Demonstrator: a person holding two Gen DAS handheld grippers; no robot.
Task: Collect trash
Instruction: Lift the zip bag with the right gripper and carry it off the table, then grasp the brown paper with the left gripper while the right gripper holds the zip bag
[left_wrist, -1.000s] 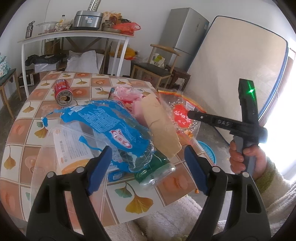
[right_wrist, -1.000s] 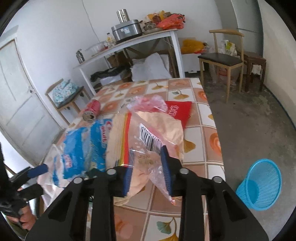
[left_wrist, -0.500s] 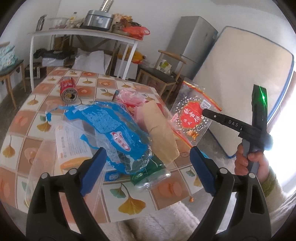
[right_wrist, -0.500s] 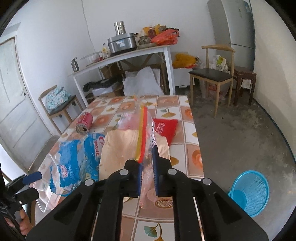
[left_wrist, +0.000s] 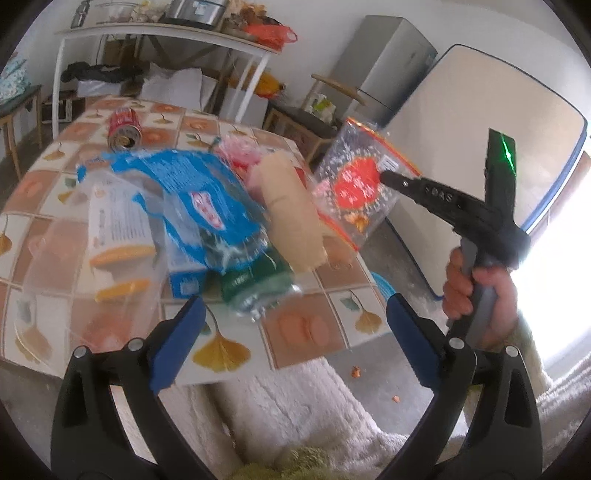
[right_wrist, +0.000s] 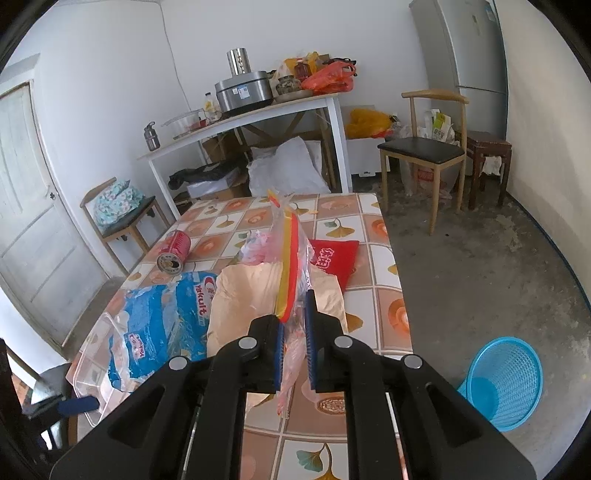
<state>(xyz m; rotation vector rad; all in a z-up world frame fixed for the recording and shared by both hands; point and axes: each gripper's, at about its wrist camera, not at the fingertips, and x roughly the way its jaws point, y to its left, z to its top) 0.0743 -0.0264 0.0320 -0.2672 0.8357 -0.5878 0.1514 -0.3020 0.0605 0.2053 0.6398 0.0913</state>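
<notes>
Our right gripper (right_wrist: 293, 328) pinches a clear snack bag (right_wrist: 290, 266), the blue pads pressed on its crinkled film; the jaws have just been closing on it. Seen from our left wrist camera, the bag hangs in the air at two o'clock of the trash pile, clear of the tiled table (left_wrist: 221, 347). It carries a round red label with white characters that we cannot read, and an orange-red strip runs along its top edge. The side of the right gripper's black arm shows raised letters that read roughly "DAS".

Our left gripper (left_wrist: 291, 325) stands spread wide with nothing between its pads; its jaws have just been opening. It hovers over the near table edge, at six o'clock of the pile.

On the table lie the other pieces. A blue wrapper (right_wrist: 166, 325) reads "Yakult" in white along its side, with a red-and-white oval logo lower down. At its three o'clock lies a tan paper bag (right_wrist: 251, 295), and beyond that, at one o'clock, a red packet (right_wrist: 332, 258) with white characters. A red can (right_wrist: 173, 251) lies on its side at eleven o'clock of the pile, its open end toward us. A green bottle (left_wrist: 255, 284) peeks from under the blue wrapper.

A blue mesh basket (right_wrist: 506, 380) sits on the floor at four o'clock of the table.
</notes>
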